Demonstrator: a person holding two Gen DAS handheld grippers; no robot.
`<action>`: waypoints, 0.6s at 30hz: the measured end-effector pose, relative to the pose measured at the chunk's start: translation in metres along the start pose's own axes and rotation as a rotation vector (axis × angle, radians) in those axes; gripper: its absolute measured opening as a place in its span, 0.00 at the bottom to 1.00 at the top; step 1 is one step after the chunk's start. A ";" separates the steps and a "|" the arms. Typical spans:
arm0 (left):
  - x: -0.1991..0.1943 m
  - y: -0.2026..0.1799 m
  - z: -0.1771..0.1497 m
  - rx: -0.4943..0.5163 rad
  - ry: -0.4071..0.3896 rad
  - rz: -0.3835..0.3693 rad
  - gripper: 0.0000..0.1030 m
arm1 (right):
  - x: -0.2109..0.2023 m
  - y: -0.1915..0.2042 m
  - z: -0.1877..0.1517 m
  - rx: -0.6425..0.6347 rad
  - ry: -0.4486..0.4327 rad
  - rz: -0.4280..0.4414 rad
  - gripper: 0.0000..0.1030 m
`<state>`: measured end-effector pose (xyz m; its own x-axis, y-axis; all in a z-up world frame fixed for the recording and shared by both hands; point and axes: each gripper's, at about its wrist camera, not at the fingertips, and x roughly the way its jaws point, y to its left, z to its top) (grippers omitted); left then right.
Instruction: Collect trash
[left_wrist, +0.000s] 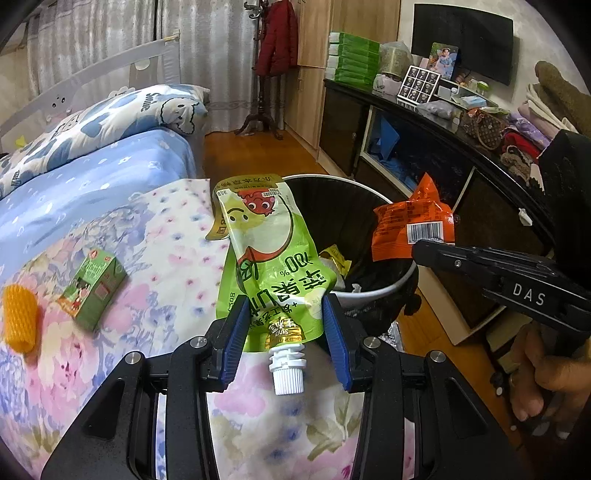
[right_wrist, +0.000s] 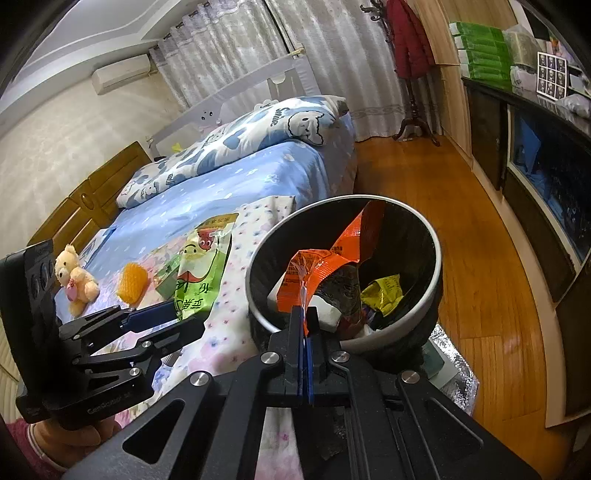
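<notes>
My left gripper (left_wrist: 284, 312) is shut on a green juice pouch (left_wrist: 269, 258) with a white spout, held above the bed edge beside the round trash bin (left_wrist: 384, 291). My right gripper (right_wrist: 304, 317) is shut on an orange snack wrapper (right_wrist: 321, 269) and holds it over the bin's (right_wrist: 436, 266) open mouth; the wrapper also shows in the left wrist view (left_wrist: 410, 225). The bin holds a yellow wrapper (right_wrist: 382, 293) and other scraps. A small green carton (left_wrist: 92, 288) and an orange foam net (left_wrist: 20, 319) lie on the floral bedspread.
A teddy bear (right_wrist: 75, 278) sits on the bed. A dark cabinet (left_wrist: 424, 147) with clutter on top runs along the right wall. A coat stand (left_wrist: 264, 74) stands at the far end. Wooden floor (right_wrist: 480, 258) surrounds the bin.
</notes>
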<state>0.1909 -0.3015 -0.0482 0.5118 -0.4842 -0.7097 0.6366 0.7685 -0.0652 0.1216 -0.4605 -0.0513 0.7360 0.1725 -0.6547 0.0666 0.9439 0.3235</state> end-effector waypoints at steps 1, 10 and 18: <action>0.001 -0.001 0.002 0.001 0.000 -0.001 0.38 | 0.001 -0.002 0.001 0.006 0.002 0.002 0.01; 0.015 -0.007 0.015 0.015 0.009 -0.006 0.38 | 0.006 -0.010 0.012 0.018 0.013 0.001 0.01; 0.024 -0.012 0.024 0.028 0.015 -0.009 0.38 | 0.010 -0.017 0.019 0.027 0.022 -0.005 0.01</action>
<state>0.2097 -0.3323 -0.0480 0.4977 -0.4846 -0.7194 0.6570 0.7521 -0.0521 0.1406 -0.4806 -0.0506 0.7203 0.1746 -0.6713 0.0886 0.9367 0.3388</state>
